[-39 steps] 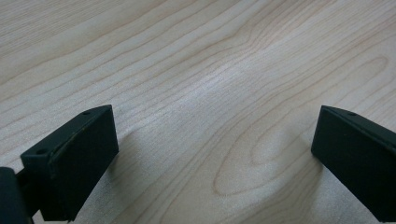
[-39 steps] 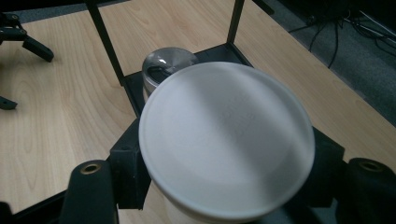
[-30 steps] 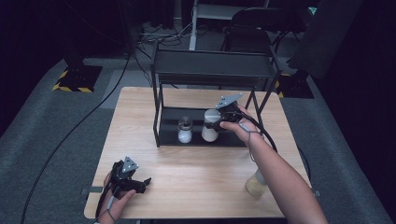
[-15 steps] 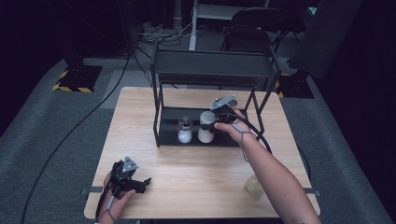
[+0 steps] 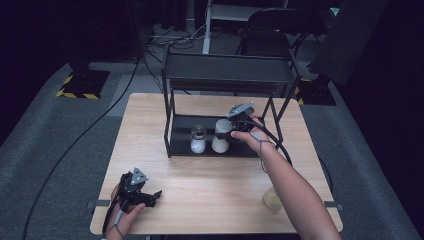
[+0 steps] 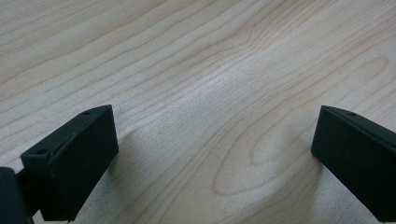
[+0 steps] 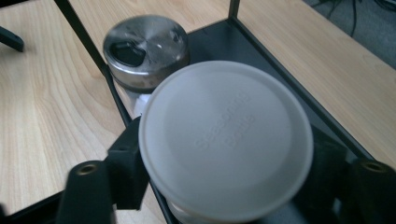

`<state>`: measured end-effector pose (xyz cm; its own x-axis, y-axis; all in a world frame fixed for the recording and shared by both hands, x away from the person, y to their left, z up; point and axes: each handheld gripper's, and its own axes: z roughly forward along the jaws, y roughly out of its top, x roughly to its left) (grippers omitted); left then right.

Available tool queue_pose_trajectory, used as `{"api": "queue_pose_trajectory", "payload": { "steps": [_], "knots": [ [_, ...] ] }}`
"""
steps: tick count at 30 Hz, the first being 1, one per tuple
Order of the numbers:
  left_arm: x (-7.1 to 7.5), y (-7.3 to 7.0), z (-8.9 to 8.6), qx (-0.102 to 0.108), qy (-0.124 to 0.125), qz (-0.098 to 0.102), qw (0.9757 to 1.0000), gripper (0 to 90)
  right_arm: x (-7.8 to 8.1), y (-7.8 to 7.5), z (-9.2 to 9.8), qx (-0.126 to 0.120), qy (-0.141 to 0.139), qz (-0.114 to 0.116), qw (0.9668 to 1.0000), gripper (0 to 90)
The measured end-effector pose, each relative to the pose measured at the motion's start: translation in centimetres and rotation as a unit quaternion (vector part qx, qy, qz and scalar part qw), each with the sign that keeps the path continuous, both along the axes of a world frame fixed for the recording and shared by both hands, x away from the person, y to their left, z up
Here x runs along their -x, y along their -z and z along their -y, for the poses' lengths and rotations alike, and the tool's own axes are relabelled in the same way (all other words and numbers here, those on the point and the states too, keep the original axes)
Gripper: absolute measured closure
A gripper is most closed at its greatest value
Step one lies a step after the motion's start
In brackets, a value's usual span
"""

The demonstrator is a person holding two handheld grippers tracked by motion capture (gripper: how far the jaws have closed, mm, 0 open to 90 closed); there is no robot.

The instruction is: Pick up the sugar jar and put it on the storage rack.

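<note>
A jar with a flat white lid (image 5: 220, 135) (image 7: 226, 140) stands on the lower shelf of a black wire rack (image 5: 225, 75), to the right of a glass shaker with a metal lid (image 5: 198, 139) (image 7: 144, 51). My right gripper (image 5: 229, 129) (image 7: 229, 179) reaches into the rack from the right, its jaws pressed against both sides of the jar, just under the lid. Near the front left corner of the table, my left gripper (image 5: 151, 197) (image 6: 215, 158) lies low over the bare wood, jaws wide apart with nothing between them.
The rack stands at the back middle of a light wooden table (image 5: 215, 185), and its top shelf overhangs the two containers. A pale yellowish jar (image 5: 272, 199) sits near the front right edge, partly under the right forearm. Dark carpet and cables surround the table.
The right gripper has moved left and down into the rack, and the white-lidded jar now stands closer to the shaker. The left gripper has stayed still.
</note>
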<state>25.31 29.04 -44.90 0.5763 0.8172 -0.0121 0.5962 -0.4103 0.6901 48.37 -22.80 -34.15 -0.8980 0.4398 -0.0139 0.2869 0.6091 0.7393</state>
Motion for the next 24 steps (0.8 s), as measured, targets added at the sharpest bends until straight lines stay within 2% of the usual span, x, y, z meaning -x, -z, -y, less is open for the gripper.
{"api": "queue_pose_trajectory", "payload": {
  "steps": [4, 10, 15, 23, 24],
  "knots": [
    [0.0, 0.0, 0.0, 0.0, 0.0, 0.0, 1.0, 0.5, 0.2, -0.3, 0.4, -0.007, 0.003, 0.0, 1.0, 20.7],
    [0.0, 0.0, 0.0, 0.001, -0.001, 0.0, 1.0, 0.5, 1.6, -1.8, 1.9, -0.02, 0.007, 0.016, 0.9997, 14.4],
    [0.0, 0.0, 0.0, 0.001, -0.001, 0.0, 1.0, 0.5, 3.7, -3.6, 3.6, -0.017, 0.007, 0.037, 0.9991, 11.9],
    [0.0, 0.0, 0.0, 0.001, -0.001, 0.0, 1.0, 0.5, 6.1, -4.9, 5.9, -0.022, 0.012, 0.051, 0.9984, 11.3],
    [0.0, 0.0, 0.0, 0.001, -0.001, 0.0, 1.0, 0.5, 6.9, -5.1, 6.4, -0.021, 0.016, 0.058, 0.998, 11.3]
  ]
}}
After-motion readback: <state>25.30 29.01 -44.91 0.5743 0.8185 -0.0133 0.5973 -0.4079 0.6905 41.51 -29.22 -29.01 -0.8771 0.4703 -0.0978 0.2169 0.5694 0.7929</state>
